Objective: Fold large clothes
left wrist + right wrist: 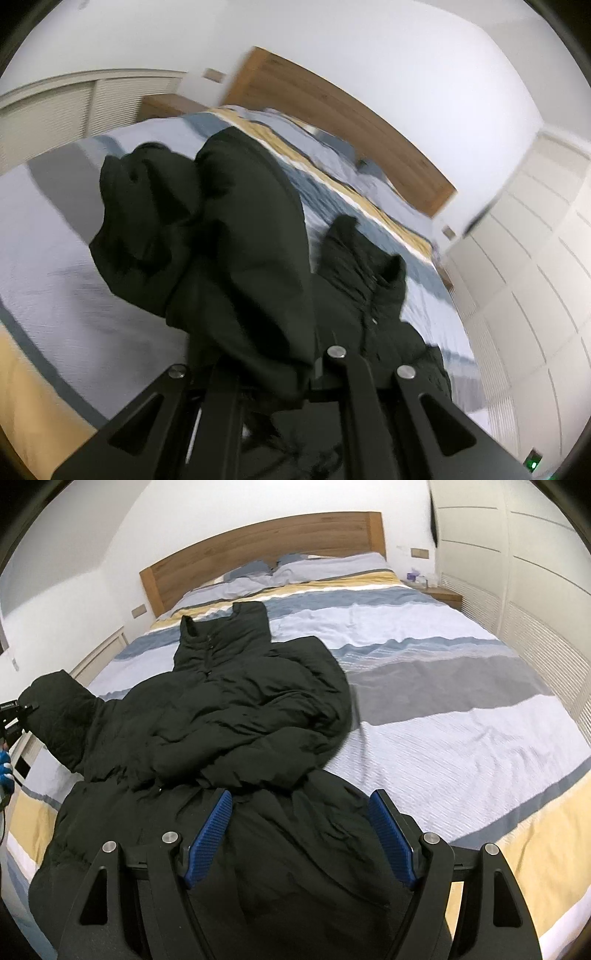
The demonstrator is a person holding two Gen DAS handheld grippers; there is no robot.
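A black puffer jacket (240, 709) lies crumpled on the striped bed cover (443, 720), collar toward the headboard. My left gripper (277, 380) is shut on one sleeve (229, 229), and the fabric drapes over its fingers and hides them. In the right wrist view the same left gripper (22, 710) holds that sleeve (62, 716) raised off the bed at the jacket's left side. My right gripper (301, 830) hovers over the jacket's lower part, open, with nothing pressed between its blue pads (208, 834).
A wooden headboard (258, 542) and pillows (325, 566) are at the far end. A nightstand (445, 594) and white wardrobe doors (535, 590) stand along the right. A hand in a blue glove (5, 768) shows at the left edge.
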